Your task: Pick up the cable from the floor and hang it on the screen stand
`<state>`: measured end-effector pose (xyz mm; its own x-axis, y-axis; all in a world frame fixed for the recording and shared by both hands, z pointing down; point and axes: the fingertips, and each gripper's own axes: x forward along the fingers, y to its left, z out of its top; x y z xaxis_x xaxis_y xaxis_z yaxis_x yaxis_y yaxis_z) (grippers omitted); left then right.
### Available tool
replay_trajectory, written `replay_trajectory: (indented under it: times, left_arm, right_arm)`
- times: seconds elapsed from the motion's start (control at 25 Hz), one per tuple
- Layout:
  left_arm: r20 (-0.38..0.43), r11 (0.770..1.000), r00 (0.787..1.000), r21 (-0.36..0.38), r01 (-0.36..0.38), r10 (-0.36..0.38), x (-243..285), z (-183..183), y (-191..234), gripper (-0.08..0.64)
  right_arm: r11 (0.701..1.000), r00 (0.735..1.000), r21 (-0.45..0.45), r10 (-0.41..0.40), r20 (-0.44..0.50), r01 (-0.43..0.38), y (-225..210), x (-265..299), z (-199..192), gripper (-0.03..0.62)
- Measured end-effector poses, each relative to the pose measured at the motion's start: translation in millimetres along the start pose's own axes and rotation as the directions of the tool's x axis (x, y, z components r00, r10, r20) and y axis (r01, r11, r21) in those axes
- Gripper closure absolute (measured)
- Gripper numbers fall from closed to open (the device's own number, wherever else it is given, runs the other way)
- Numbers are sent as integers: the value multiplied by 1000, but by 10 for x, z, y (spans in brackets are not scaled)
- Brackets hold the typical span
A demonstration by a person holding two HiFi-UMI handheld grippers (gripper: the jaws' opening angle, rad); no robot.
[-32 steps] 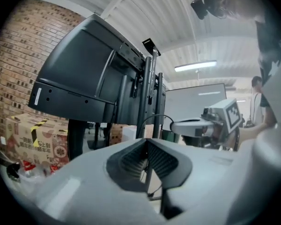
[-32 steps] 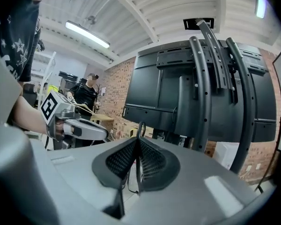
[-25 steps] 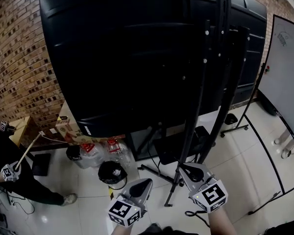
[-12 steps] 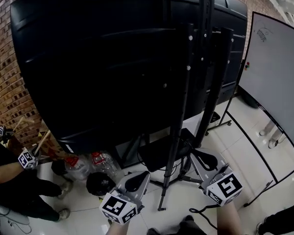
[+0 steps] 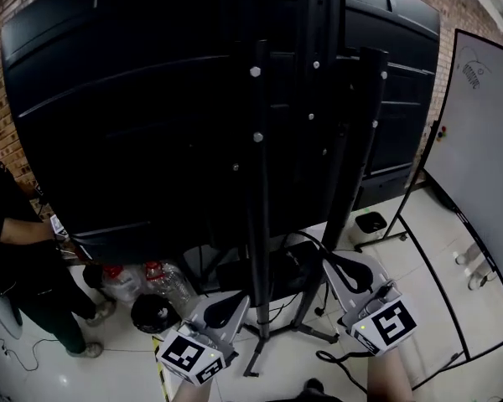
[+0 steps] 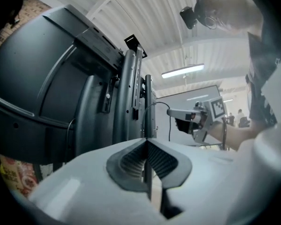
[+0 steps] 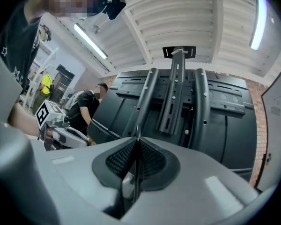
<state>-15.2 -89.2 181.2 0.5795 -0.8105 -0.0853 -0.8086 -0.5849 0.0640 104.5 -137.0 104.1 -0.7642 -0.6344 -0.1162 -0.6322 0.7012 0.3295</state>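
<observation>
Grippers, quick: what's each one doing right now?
Left gripper: fingers closed on the cable.
Right gripper: fingers closed on the same cable.

Glossy white tile floor [image 5: 419, 258], black stand [image 5: 261, 308] legs splayed at centre, clear bottles [image 5: 169, 281] and black bin [image 5: 153, 312] beside them, a person's shoe [image 5: 88, 350] at left, whiteboard [image 5: 482, 157] standing at right

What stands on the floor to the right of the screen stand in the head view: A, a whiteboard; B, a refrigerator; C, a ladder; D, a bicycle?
A: a whiteboard in a thin black frame stands just right of the screen stand.
</observation>
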Motion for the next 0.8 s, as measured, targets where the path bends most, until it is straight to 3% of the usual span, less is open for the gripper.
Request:
replay_trajectory:
  times: [0.16,0.44,0.64,0.8]
  left_arm:
    - [40,995,994,1,-102,102,466,115,-191,557]
    - [70,985,986,64,-159,154,1097,341,-502,557]
    - [81,971,973,88,-224,217,1394,569,-533,557]
    - [116,961,967,135,-240,226,1573,862,-541,557]
  right_arm:
    - [994,994,-38,103,44,-101,-434,-65,59,572]
    - [972,971,-91,223,90,-215,-1032,-28,334,573]
    - [958,951,-135,270,153,-251,-1325,72,661,572]
    - [948,930,-164,303,209,-272,-1551,187,990,572]
